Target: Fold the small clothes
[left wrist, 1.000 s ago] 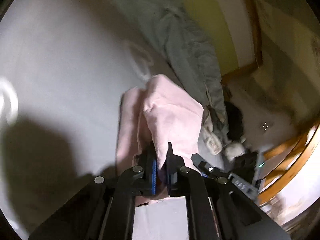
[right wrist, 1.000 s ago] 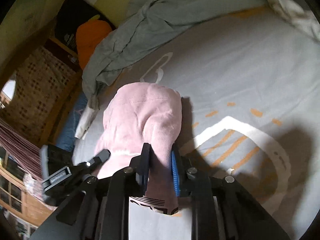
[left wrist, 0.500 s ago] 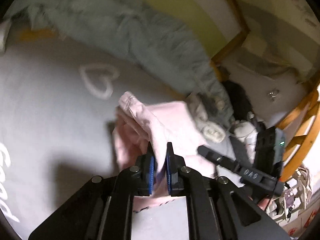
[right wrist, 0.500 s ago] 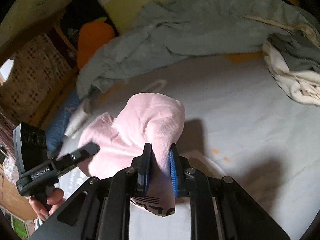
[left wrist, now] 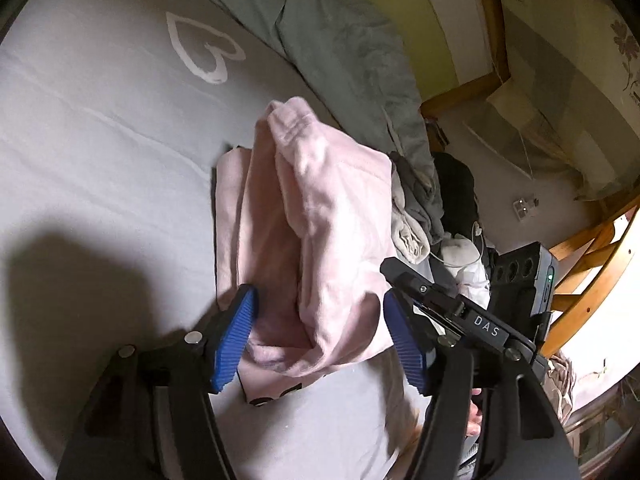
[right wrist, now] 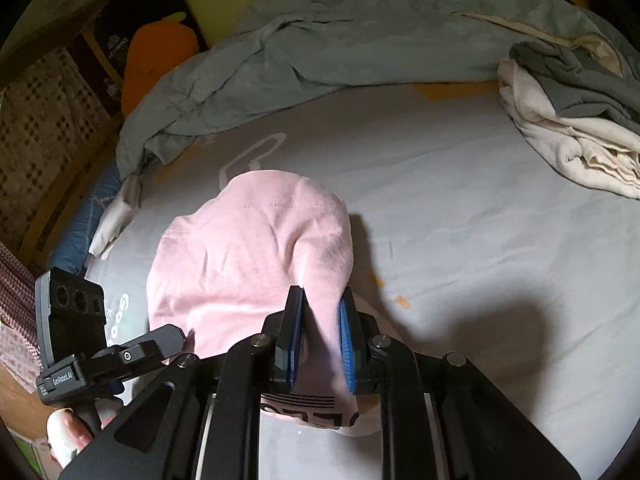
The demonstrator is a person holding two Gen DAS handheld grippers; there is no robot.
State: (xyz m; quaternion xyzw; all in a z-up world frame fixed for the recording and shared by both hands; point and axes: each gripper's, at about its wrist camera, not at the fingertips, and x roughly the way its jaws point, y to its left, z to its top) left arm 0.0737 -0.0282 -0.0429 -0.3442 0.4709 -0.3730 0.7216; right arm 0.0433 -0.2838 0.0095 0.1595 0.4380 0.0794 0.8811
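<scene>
A small pink garment [left wrist: 320, 232] lies bunched on the grey bed sheet [left wrist: 100, 128]. My left gripper [left wrist: 320, 340] is open, its blue pads [left wrist: 236, 336] spread on either side of the garment's near fold. In the right wrist view my right gripper [right wrist: 320, 340] is shut on a fold of the pink garment [right wrist: 248, 264] and holds it raised. The right gripper's body [left wrist: 472, 320] shows at the right of the left wrist view; the left gripper's body [right wrist: 80, 344] shows at lower left of the right wrist view.
A grey-green blanket [right wrist: 360, 40] lies across the far side of the bed. A pile of cream and grey clothes [right wrist: 572, 120] sits at the right. An orange cushion [right wrist: 156, 56] and wooden bed frame [left wrist: 592, 264] lie beyond the edge.
My left gripper has opened and let go of the pink garment. My right gripper stays shut on it; the garment has settled lower toward the sheet.
</scene>
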